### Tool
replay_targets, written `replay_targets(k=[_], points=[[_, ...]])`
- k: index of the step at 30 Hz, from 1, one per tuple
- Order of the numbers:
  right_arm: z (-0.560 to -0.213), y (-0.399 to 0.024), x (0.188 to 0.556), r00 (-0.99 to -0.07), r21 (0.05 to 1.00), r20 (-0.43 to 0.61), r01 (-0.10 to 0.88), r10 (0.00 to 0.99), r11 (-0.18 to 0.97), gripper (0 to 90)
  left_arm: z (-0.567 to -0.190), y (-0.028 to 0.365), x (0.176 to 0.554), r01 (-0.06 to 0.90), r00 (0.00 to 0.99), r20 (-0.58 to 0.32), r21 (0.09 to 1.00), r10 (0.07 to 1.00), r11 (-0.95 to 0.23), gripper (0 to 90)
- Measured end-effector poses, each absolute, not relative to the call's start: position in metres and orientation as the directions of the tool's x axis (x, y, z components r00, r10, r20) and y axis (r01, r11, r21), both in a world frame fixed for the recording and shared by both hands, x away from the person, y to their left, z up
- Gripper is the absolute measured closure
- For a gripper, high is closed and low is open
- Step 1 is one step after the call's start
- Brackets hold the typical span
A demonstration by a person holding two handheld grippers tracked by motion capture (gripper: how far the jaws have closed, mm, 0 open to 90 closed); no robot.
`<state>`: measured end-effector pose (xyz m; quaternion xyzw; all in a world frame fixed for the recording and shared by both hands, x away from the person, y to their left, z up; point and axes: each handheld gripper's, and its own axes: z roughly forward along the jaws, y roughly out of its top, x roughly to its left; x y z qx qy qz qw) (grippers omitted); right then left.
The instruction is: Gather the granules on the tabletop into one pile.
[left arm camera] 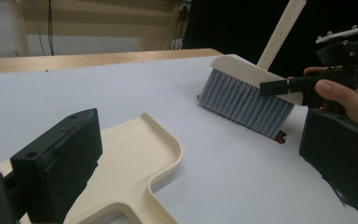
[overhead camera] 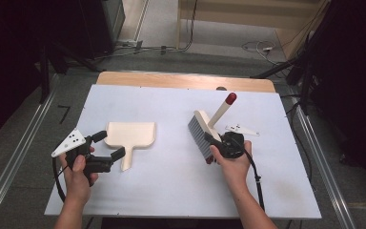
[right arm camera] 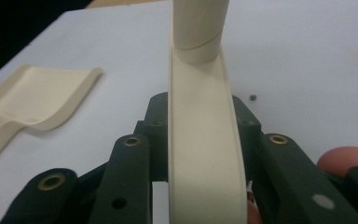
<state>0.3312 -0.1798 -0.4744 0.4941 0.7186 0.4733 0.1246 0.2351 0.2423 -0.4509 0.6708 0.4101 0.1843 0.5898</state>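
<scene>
A cream dustpan (overhead camera: 131,134) lies flat on the white tabletop (overhead camera: 171,191), its handle pointing toward me. My left gripper (overhead camera: 110,144) is open, and its jaws stand on either side of the dustpan's near end without touching it. In the left gripper view the dustpan (left arm camera: 135,158) sits between those wide-apart jaws. A cream hand brush (overhead camera: 201,130) with grey bristles and a red-tipped handle (overhead camera: 230,98) stands tilted on the table. My right gripper (overhead camera: 213,142) is shut on the brush head. In the right gripper view the brush back (right arm camera: 200,154) is clamped between both jaws.
A wooden strip (overhead camera: 186,80) borders the far edge of the tabletop. A small red piece (left arm camera: 279,136) lies under the brush's near end. Metal rails (overhead camera: 19,157) run along both sides of the table, with cables (overhead camera: 262,46) on the floor behind.
</scene>
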Motion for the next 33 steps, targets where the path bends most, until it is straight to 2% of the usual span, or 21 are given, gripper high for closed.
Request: replay_targets(k=[4,9,12,15,23,33], points=[[-0.461,-0.187,0.328,-0.587,0.835,0.266,0.537,0.764,0.122,65.7,-0.452,0.24,0.237,0.337,0.597,-0.228,0.941,0.769,0.017,0.0],[-0.441,-0.21,0.322,-0.745,0.861,0.151,0.422,0.65,0.284,65.7,-0.453,0.238,0.237,0.341,0.599,-0.228,0.94,0.767,0.013,0.0],[-0.436,-0.222,0.314,-0.832,0.861,0.038,0.308,0.554,0.404,65.7,-0.453,0.237,0.237,0.345,0.599,-0.225,0.939,0.768,0.006,0.0],[-0.44,-0.23,0.303,-0.881,0.846,0.035,0.277,0.471,0.455,65.8,-0.453,0.233,0.236,0.345,0.602,-0.222,0.939,0.767,0.001,0.0],[-0.464,-0.24,0.295,-0.937,0.814,0.07,0.252,0.342,0.524,65.7,-0.455,0.226,0.238,0.36,0.608,-0.219,0.933,0.763,-0.019,0.0],[-0.473,-0.238,0.33,-0.942,0.81,0.026,0.216,0.335,0.545,65.8,-0.458,0.226,0.24,0.369,0.608,-0.227,0.929,0.761,-0.018,0.0]])
